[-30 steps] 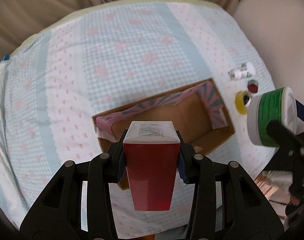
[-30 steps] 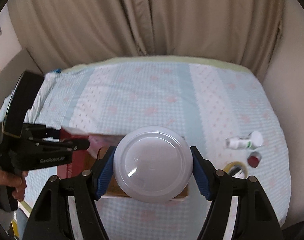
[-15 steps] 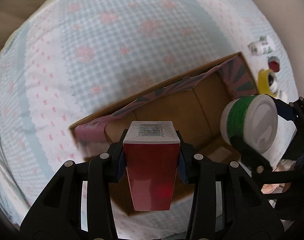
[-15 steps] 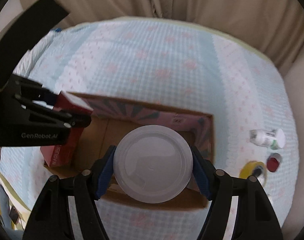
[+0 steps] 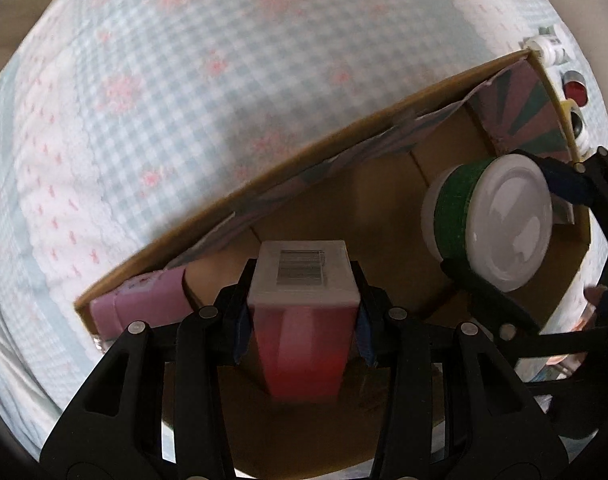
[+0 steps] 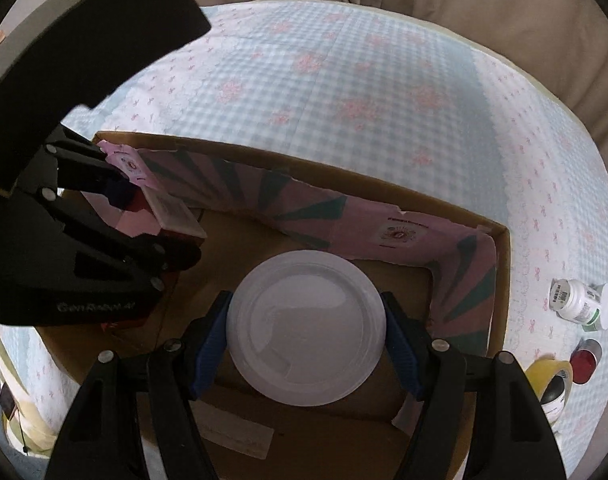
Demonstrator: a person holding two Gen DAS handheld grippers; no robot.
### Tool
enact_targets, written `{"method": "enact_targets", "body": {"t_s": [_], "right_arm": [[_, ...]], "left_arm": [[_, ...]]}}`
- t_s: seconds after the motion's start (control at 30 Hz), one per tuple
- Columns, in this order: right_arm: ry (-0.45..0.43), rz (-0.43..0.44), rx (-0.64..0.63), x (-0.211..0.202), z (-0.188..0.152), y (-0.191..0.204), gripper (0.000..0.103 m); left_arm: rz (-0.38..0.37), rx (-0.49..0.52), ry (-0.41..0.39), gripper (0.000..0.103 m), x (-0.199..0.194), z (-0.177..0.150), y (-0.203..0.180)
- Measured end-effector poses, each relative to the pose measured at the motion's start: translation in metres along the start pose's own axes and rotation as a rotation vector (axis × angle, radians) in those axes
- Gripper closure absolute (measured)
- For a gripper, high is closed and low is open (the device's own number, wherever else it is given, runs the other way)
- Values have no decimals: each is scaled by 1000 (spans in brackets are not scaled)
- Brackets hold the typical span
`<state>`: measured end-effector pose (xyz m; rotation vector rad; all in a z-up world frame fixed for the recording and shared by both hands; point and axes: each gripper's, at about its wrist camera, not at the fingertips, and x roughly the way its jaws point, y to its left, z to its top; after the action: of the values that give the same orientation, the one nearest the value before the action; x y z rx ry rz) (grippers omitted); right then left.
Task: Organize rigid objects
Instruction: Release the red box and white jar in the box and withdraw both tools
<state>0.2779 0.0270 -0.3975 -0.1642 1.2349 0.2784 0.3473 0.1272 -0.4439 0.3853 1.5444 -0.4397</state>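
The cardboard box (image 6: 500, 280) lies near the bed's right edge. Inside it, the right gripper (image 6: 306, 334) clamps a white tub (image 6: 306, 334); the left gripper (image 5: 301, 320) is opening around a red carton (image 5: 301, 344) at the box's left end. The placing step seems in hand; next, both likely need release, then a straight lift.

Both grippers now lowered into the cardboard box (image 6: 500, 280) from above it. Red box (image 5: 304, 320) now down at the box's left end, left gripper (image 5: 301, 316) jaws opening around it. White tub (image 6: 306, 334) now low at the right end, clamped in right gripper (image 6: 306, 340).
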Motion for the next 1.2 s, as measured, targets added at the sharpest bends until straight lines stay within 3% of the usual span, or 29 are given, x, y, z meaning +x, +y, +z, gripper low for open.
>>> {"method": "enact_targets", "body": {"t_s": [0.07,0.1,0.13,0.23,0.6,0.93,1.2], "right_arm": [[9,-6,10,1,-2,0,32],[23,15,22,2,-3,0,9],[25,35,34,1,-4,-1,0],[-20,45,38,-8,-9,-2,0],[-14,-4,57,-33,-16,-2,0],[-97,-46,21,-97,-17,16,0],[-165,-55,109,-176,-24,16,0]], "left_arm": [[12,28,-29,5,-9,1,-3],[10,39,-53,0,-13,1,-5],[11,49,-63,0,-15,1,-6],[7,61,-61,0,-15,0,-6],[-18,-23,-123,0,-44,-28,19],[11,-87,-250,0,-124,-78,10],[7,-171,-403,0,-200,-137,-4]]}}
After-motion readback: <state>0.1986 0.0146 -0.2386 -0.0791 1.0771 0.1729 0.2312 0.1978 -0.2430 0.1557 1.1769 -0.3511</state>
